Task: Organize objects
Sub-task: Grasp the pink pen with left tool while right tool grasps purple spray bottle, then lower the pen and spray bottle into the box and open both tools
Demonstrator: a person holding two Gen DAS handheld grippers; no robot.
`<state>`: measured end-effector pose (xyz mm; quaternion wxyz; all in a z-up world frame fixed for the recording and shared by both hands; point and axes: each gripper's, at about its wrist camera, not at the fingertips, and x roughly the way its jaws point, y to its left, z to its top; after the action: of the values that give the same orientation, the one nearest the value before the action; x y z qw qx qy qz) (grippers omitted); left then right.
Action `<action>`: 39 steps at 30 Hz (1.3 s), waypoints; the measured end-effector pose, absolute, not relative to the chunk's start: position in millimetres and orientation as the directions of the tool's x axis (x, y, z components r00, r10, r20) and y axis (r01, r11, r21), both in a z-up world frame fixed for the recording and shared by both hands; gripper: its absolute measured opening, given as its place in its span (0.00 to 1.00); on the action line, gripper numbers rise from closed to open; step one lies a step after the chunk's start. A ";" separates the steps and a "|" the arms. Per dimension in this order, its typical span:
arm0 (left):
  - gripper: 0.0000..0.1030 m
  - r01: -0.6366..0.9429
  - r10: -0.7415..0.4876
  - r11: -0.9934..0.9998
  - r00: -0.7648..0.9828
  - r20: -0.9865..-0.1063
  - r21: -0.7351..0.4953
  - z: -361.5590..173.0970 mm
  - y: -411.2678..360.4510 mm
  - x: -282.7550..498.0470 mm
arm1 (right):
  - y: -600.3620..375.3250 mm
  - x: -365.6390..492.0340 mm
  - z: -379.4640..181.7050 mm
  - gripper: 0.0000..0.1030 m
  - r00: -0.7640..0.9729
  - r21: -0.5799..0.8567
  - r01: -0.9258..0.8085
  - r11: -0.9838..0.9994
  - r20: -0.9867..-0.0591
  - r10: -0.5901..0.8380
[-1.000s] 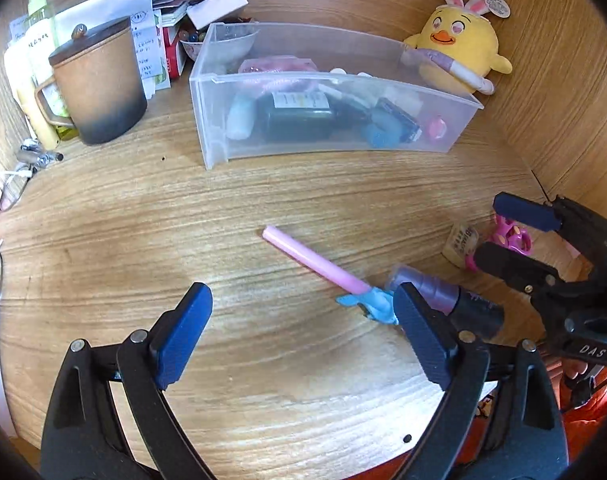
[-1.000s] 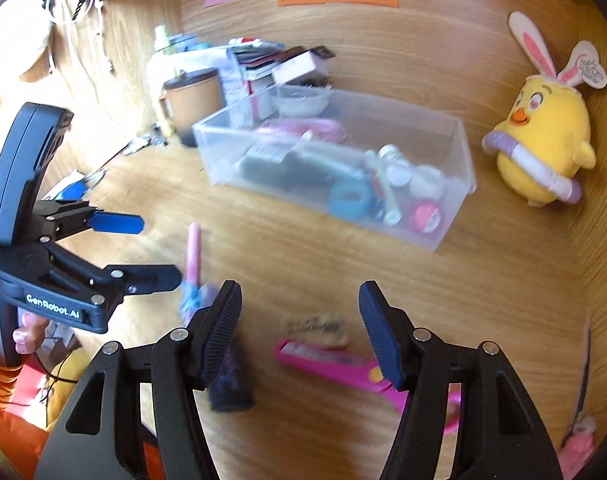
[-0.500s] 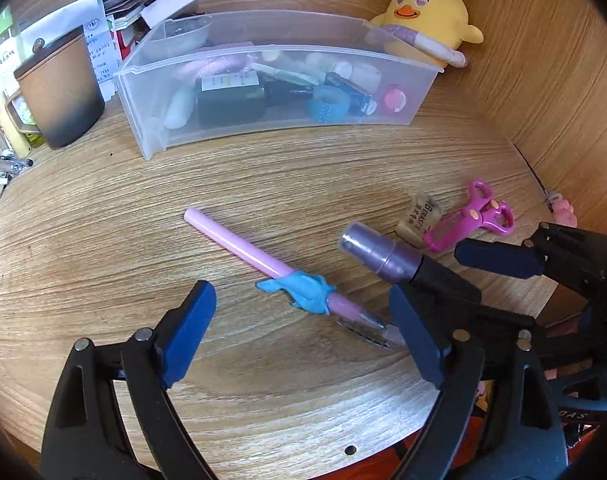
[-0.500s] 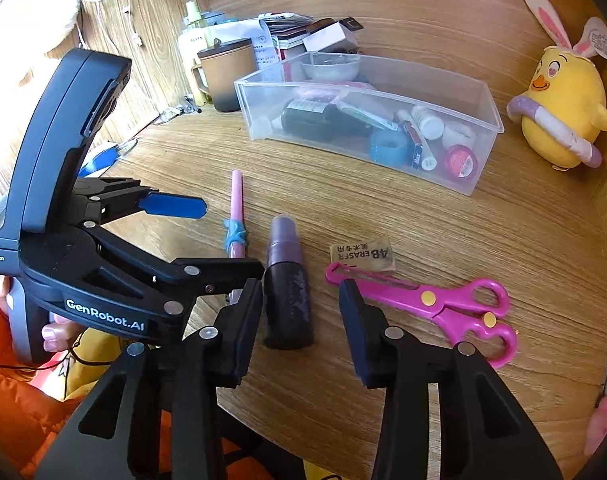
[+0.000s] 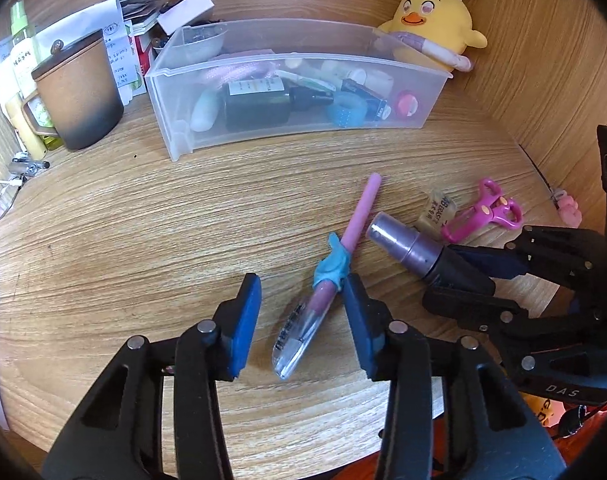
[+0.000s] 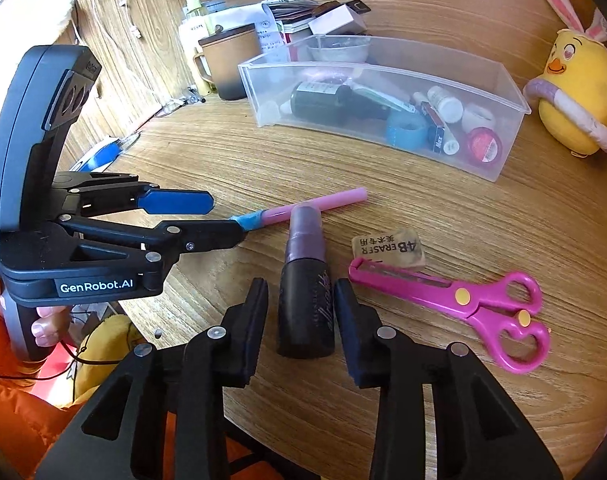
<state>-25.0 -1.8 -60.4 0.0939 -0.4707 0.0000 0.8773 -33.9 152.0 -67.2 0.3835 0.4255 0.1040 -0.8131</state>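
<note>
A pink pen (image 5: 343, 256) with a blue grip and clear tip lies on the wooden desk; it also shows in the right wrist view (image 6: 315, 205). My left gripper (image 5: 301, 312) is open with its fingers on either side of the pen's lower half. A dark purple spray bottle (image 6: 305, 280) lies between the fingers of my right gripper (image 6: 301, 308), which is open around it; the bottle also shows in the left wrist view (image 5: 419, 252). A clear plastic bin (image 5: 423, 120) holding several small items stands behind.
Pink scissors (image 6: 463, 300) and a tan eraser (image 6: 389, 246) lie right of the bottle. A brown lidded mug (image 5: 79, 92), bottles and papers stand at the back left. A yellow plush chick (image 5: 435, 28) sits in the back right corner against the wooden wall.
My left gripper has turned, come down over the pen and narrowed. My right gripper has moved forward so the bottle now lies between its fingers.
</note>
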 end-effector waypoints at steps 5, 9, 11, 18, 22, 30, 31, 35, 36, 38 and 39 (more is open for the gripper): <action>0.35 -0.202 0.156 -0.978 -0.561 -0.813 -0.048 -61.6 10.1 -28.2 | 152.3 -37.4 -67.4 0.23 -0.358 0.165 0.693 -0.702 -0.767 -0.532; 0.16 -0.225 0.140 -0.974 -0.578 -0.804 -0.008 -62.4 18.4 -31.0 | 153.6 -40.5 -66.4 0.23 -0.359 0.185 0.678 -0.711 -0.761 -0.540; 0.16 -0.227 0.150 -0.974 -0.576 -0.803 -0.018 -62.0 17.6 -31.3 | 154.0 -41.2 -64.1 0.23 -0.365 0.189 0.673 -0.715 -0.756 -0.543; 0.16 -0.210 0.182 -0.976 -0.607 -0.774 -0.064 -45.3 8.1 -30.8 | 156.7 -45.9 -44.5 0.23 -0.396 0.209 0.660 -0.722 -0.719 -0.571; 0.16 -0.202 0.186 -0.977 -0.650 -0.737 -0.068 -26.1 3.4 -30.8 | 159.3 -51.0 -30.9 0.23 -0.428 0.210 0.649 -0.731 -0.693 -0.580; 0.16 -0.192 0.196 -0.978 -0.732 -0.652 -0.079 9.7 -2.3 -43.7 | 166.3 -73.3 -8.2 0.23 -0.516 0.188 0.608 -0.771 -0.645 -0.564; 0.16 -0.190 0.192 -0.979 -0.742 -0.642 -0.074 13.6 -2.8 -45.6 | 167.5 -76.6 -4.9 0.23 -0.529 0.182 0.603 -0.777 -0.638 -0.560; 0.16 -0.193 0.190 -0.979 -0.770 -0.609 -0.060 26.8 -1.4 -53.8 | 171.5 -89.0 10.0 0.23 -0.575 0.165 0.581 -0.797 -0.609 -0.546; 0.16 -0.194 0.188 -0.979 -0.775 -0.603 -0.055 29.5 -1.1 -56.2 | 172.0 -92.0 13.6 0.23 -0.585 0.161 0.577 -0.800 -0.602 -0.543; 0.16 -0.191 0.182 -0.980 -0.784 -0.593 -0.049 33.8 -0.4 -62.2 | 172.6 -96.6 20.3 0.23 -0.601 0.153 0.573 -0.805 -0.590 -0.540; 0.16 -0.190 0.181 -0.981 -0.788 -0.589 -0.047 36.0 -0.5 -66.5 | 172.3 -98.7 22.9 0.23 -0.607 0.150 0.571 -0.807 -0.584 -0.538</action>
<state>-66.5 -0.5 36.0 0.0980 -0.3109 0.0073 0.9454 -98.7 172.3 22.9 0.3095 0.3170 0.0256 -0.8961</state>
